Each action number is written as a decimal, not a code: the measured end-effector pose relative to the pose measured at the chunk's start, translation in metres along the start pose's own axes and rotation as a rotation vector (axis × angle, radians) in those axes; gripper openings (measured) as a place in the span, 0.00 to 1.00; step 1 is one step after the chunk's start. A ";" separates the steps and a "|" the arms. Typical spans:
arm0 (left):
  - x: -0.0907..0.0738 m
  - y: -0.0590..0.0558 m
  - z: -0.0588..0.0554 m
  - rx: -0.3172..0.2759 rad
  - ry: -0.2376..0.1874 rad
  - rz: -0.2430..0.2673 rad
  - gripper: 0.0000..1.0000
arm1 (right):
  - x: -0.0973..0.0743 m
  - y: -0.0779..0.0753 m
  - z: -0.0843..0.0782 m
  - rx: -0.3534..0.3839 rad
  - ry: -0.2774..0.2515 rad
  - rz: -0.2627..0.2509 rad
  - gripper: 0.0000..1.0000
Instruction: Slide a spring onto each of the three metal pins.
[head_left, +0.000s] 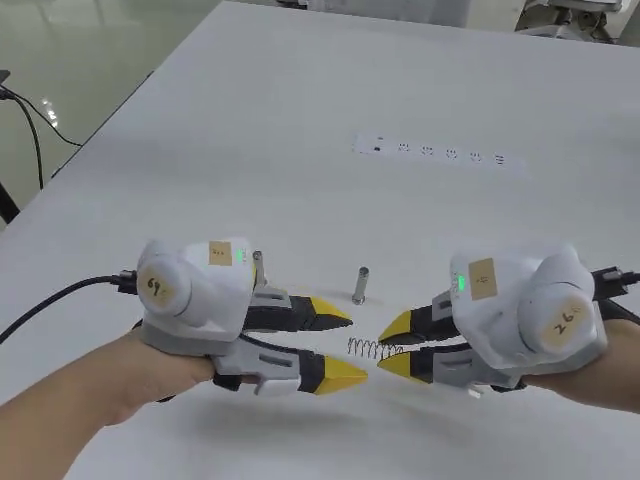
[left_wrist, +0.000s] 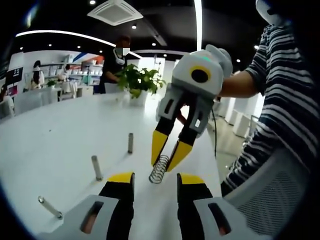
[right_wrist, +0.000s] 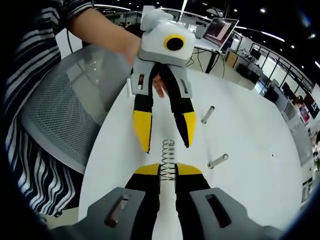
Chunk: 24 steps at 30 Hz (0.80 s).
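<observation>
While the head view looks down on the white workbench (head_left: 300, 120), the left gripper (head_left: 352, 346) sits at the left with its yellow-tipped jaws spread apart. The right gripper (head_left: 380, 352) faces it from the right, tips almost meeting it. The right gripper's jaws are pinching one end of a spring (head_left: 362, 348), which lies level between the two tools with its free end towards the left gripper. Just behind the tips a metal pin (head_left: 360, 285) stands upright on the bench. A second pin (head_left: 258, 268) rises close behind the left gripper's body. A power strip (head_left: 437, 152) lies farther back.

In the left gripper view, the left gripper (left_wrist: 156, 181) has its own jaws rising wide apart from the bottom, holding nothing. The right gripper (left_wrist: 165, 162) comes down from the upper right and clamps the spring (left_wrist: 159, 170), whose lower end reaches the gap between the left tips. Three pins (left_wrist: 96, 167) stand bare on the bench to the left, well apart from each other. A potted plant (left_wrist: 137, 80) sits at the far end, and a striped sleeve (left_wrist: 280, 100) is on the right.

In the right gripper view, the right gripper (right_wrist: 168, 172) grips the spring (right_wrist: 168, 155) at its near end. The coil runs straight ahead to the left gripper (right_wrist: 167, 145), whose spread tips flank its far end; whether they touch it cannot be told. Two pins (right_wrist: 208, 114) stand to the right. A mesh chair (right_wrist: 70, 110) is at the left.
</observation>
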<state>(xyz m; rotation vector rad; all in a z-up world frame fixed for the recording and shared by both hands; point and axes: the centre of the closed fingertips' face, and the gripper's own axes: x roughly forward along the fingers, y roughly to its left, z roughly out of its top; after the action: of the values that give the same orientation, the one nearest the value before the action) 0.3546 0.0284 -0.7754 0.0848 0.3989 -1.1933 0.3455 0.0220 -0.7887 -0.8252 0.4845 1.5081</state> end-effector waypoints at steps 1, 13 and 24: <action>0.000 -0.001 0.001 0.004 -0.001 -0.004 0.24 | 0.000 0.000 0.000 -0.003 0.000 0.000 0.08; 0.005 -0.007 0.008 0.033 -0.017 -0.037 0.09 | -0.008 -0.001 0.008 -0.003 -0.036 -0.002 0.08; 0.005 -0.013 0.009 0.046 -0.024 -0.061 0.03 | -0.010 0.003 0.006 -0.017 -0.031 0.008 0.08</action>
<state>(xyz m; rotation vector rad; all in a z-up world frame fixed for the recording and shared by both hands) 0.3469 0.0163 -0.7668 0.0983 0.3547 -1.2624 0.3411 0.0193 -0.7786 -0.8128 0.4526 1.5320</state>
